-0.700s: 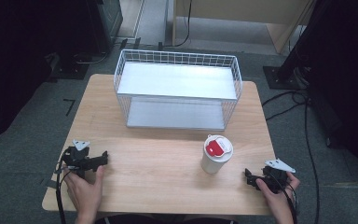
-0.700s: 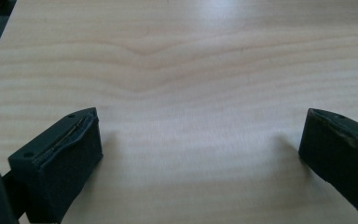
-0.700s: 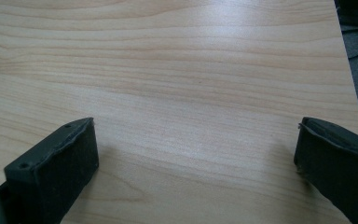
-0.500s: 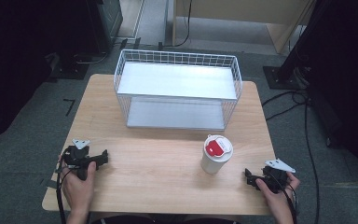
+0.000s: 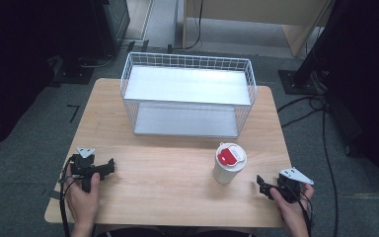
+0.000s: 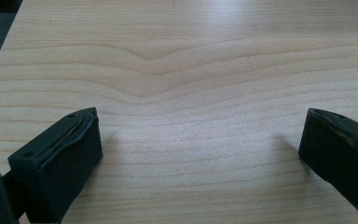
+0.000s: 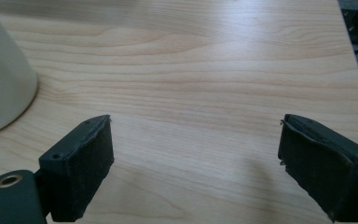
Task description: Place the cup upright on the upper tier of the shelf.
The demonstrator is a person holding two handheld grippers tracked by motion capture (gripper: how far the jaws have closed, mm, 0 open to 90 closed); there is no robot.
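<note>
A: Right gripper [image 5: 262, 186] — low on the table [image 5: 168, 173] near its front right corner, jaws wide apart, nothing between them. White cup [image 5: 228, 163] with red-marked lid upright just to its left, untouched.

B: Left gripper [image 5: 109, 167] — near the front left edge, jaws likewise spread over bare wood, well apart from the cup.

A: Step in hand, probably: approach, before any grasp.

B: Next move, likely: right jaws brought level around the cup wall, then closed gently — wire basket [image 5: 187, 94] behind a plausible destination
</note>
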